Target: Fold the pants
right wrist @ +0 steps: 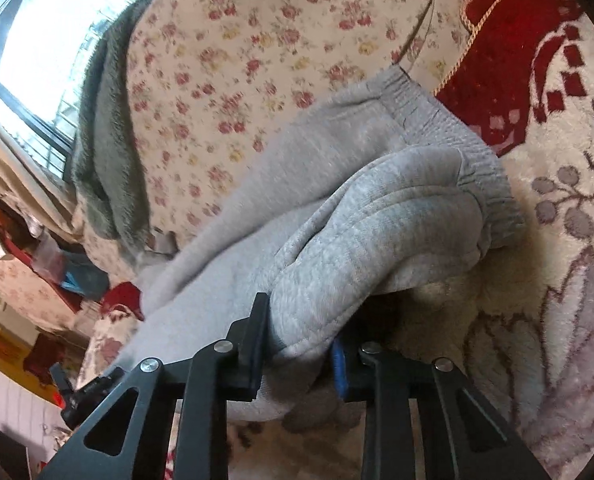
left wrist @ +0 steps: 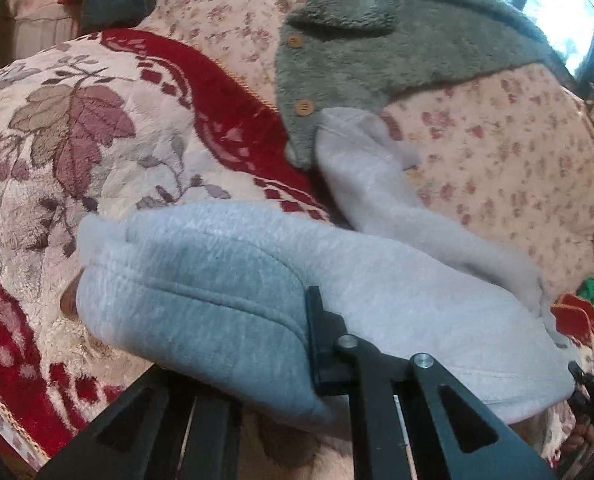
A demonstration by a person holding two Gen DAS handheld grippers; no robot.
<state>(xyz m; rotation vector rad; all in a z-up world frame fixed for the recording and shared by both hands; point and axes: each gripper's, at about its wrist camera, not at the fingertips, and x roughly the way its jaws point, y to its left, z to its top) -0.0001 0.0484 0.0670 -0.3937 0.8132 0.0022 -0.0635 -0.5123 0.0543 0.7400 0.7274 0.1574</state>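
Grey pants (right wrist: 361,216) lie bunched across the frame's centre on a red-and-cream blanket (right wrist: 557,184). The right gripper (right wrist: 297,356), at lower centre, pinches a fold of them. The left gripper (left wrist: 257,364) clamps their edge at the lower centre. A green fleece jacket (left wrist: 361,36) lies at upper right.

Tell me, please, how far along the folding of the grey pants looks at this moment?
Partway. The grey pants already lie doubled, one layer over the other, waistband away from the right gripper. Both the right gripper and the left gripper are clamped on the near edge, which is lifted off the blanket. Carrying that edge over and laying it flat remains.
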